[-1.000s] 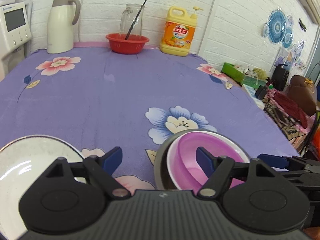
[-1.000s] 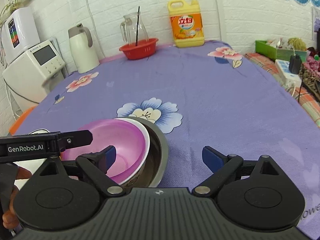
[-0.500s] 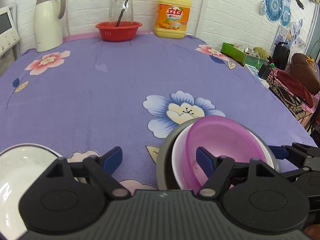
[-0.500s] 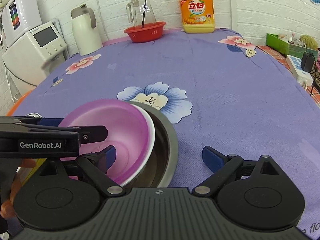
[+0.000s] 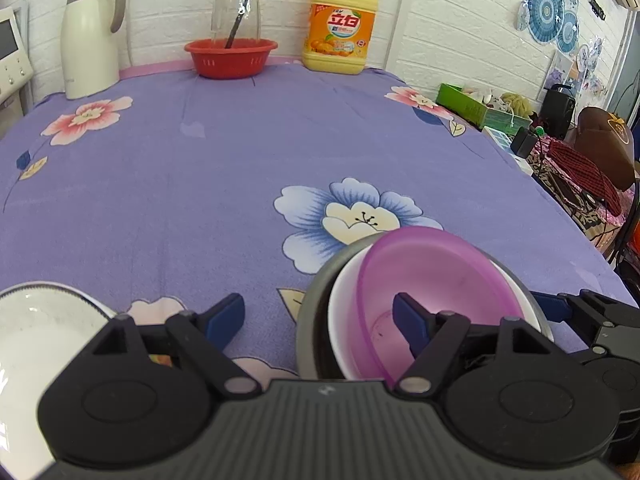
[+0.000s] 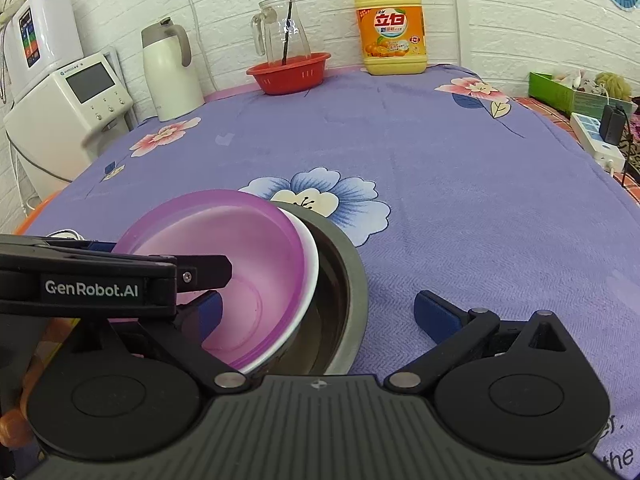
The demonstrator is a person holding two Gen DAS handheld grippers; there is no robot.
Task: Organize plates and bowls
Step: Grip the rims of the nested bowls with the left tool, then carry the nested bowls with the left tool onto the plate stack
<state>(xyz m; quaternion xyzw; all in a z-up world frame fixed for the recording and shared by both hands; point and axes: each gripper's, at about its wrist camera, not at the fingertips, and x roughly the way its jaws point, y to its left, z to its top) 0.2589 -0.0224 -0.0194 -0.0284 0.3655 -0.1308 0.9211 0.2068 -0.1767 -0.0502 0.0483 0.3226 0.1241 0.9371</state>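
Note:
A purple bowl (image 5: 436, 280) sits tilted inside a white bowl (image 5: 340, 312), which sits inside a grey metal bowl (image 5: 312, 308); the stack also shows in the right wrist view (image 6: 240, 264). My left gripper (image 5: 320, 320) is open, its right finger inside the purple bowl and its left finger over the cloth. My right gripper (image 6: 316, 312) is open around the stack's near right rim, its left finger in the purple bowl. A white plate (image 5: 36, 332) lies at the lower left.
At the table's back stand a white thermos (image 5: 90, 36), a red basket (image 5: 230, 56) with a glass jug, and a yellow detergent bottle (image 5: 340, 28). A white appliance (image 6: 68, 112) stands left of the table. Cluttered items lie beyond the right edge.
The purple bowl has tipped up further inside the white bowl. Both grippers have drawn back and risen a little; their jaws stay open.

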